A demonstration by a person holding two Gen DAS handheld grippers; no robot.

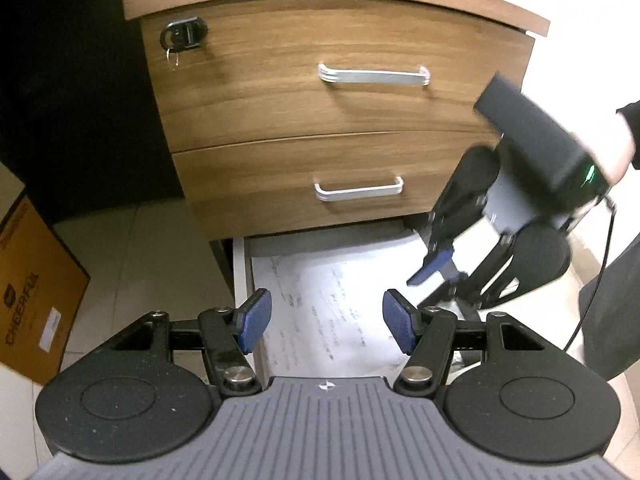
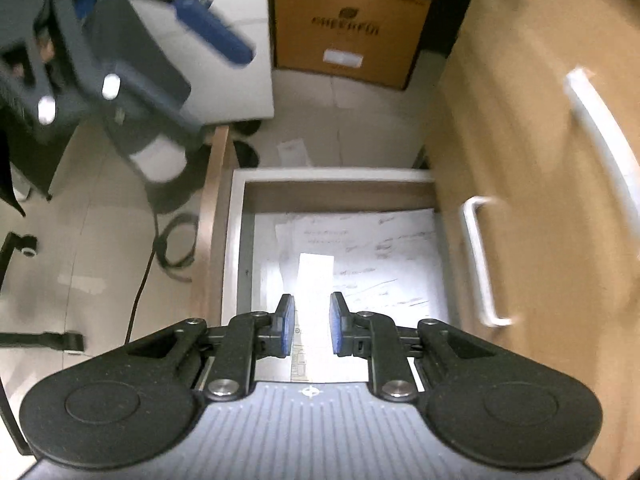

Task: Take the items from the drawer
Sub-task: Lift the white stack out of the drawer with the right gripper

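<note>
Gripping a white box (image 2: 314, 300), the right gripper (image 2: 312, 328) may drop it at six o'clock of the drawer (image 2: 236, 240); left gripper (image 1: 326, 318) gapes empty.

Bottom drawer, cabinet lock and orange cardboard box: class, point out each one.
Bottom drawer (image 2: 236, 240): right wrist view, its white side wall.
Cabinet lock (image 1: 183, 34): left wrist view, its black face.
Orange cardboard box (image 2: 348, 20): right wrist view, its printed front.

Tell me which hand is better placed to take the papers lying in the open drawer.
Left. The left gripper is open and empty, right above the papers in the drawer; the right gripper is occupied, closed on a white box.
</note>
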